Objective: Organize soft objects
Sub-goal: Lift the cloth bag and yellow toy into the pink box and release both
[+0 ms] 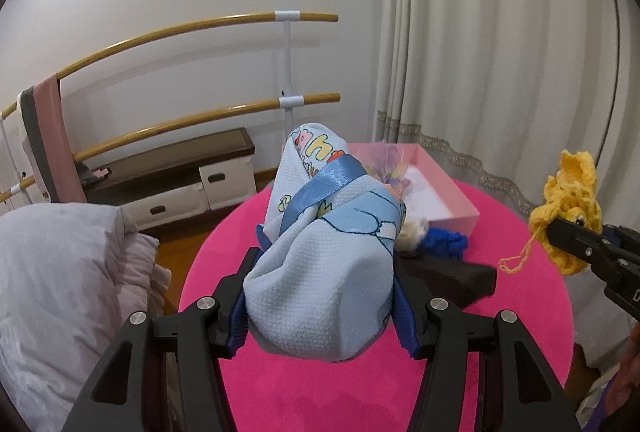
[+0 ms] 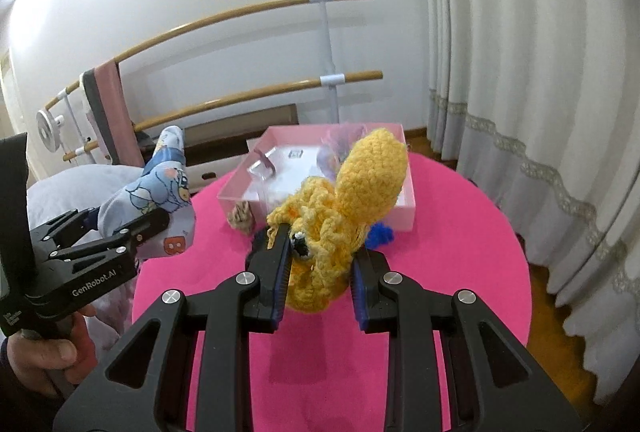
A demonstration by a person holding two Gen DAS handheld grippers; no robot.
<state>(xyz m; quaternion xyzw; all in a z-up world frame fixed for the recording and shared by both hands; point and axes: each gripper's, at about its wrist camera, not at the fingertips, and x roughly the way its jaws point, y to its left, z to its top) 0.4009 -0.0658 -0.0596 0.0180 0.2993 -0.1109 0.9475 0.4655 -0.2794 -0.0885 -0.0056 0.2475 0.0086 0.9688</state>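
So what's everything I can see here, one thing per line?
cloth bundle: one, pale blue with cartoon print and blue ribbon, gripped in left claw
crocheted toy: one, yellow, gripped in right claw
box: one, pink, open, far side of table
table: one, round, bright pink top
blue yarn piece: one, on table beside box
barre rails: two, wooden, along wall
curtain: one, cream, right
bedding: white, left
left claw: black, closed on bundle
right claw: black, closed on toy
hand: one, holding left claw's handle
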